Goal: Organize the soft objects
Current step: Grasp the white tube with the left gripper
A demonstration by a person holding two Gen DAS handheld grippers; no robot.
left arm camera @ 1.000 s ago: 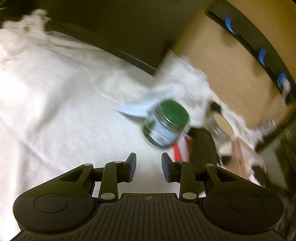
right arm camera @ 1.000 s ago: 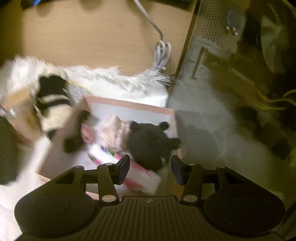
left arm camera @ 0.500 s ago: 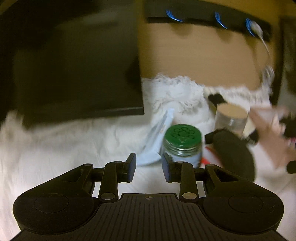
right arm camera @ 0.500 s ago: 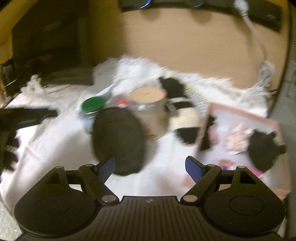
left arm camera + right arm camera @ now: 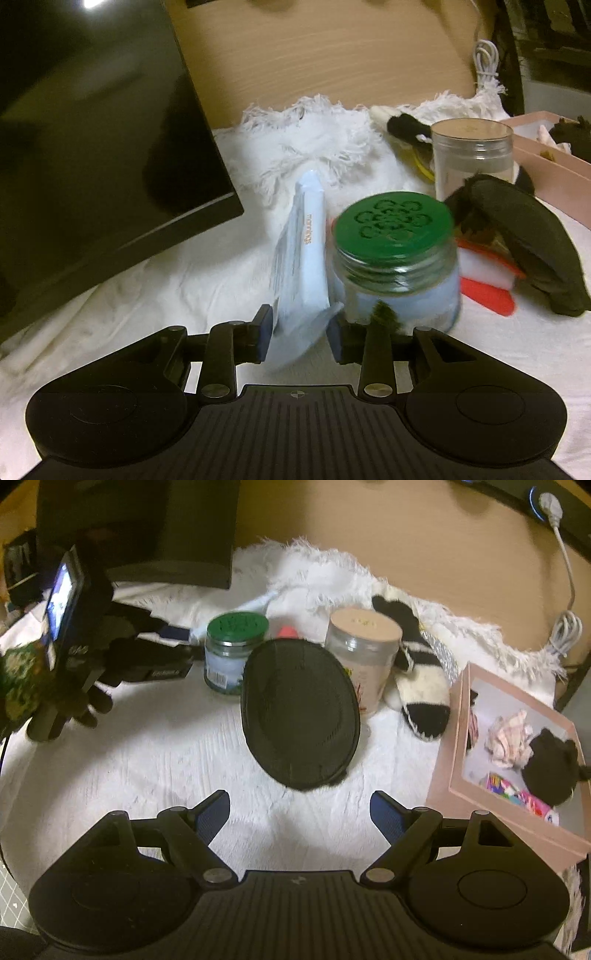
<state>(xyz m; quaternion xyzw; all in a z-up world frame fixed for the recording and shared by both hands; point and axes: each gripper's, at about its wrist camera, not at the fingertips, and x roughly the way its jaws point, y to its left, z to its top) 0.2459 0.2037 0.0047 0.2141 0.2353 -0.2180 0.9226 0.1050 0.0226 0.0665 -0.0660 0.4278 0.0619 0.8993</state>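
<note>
Pale blue packet (image 5: 301, 280) upright on white cloth (image 5: 177, 291), lower end between left gripper (image 5: 300, 330) jaws; jaws opening, pads not visibly pressing it. Green-lid jar (image 5: 395, 266) just beside packet at 3 o'clock. Black oval pad (image 5: 300, 716) centre of right view, leaning before tan-lid jar (image 5: 364, 657). Striped plush (image 5: 417, 675) at pad's 2 o'clock. Pink box (image 5: 454, 746) at 3 o'clock, black plush (image 5: 550, 768) inside. Right gripper (image 5: 300, 814) jaws wide apart, empty, over cloth.
</note>
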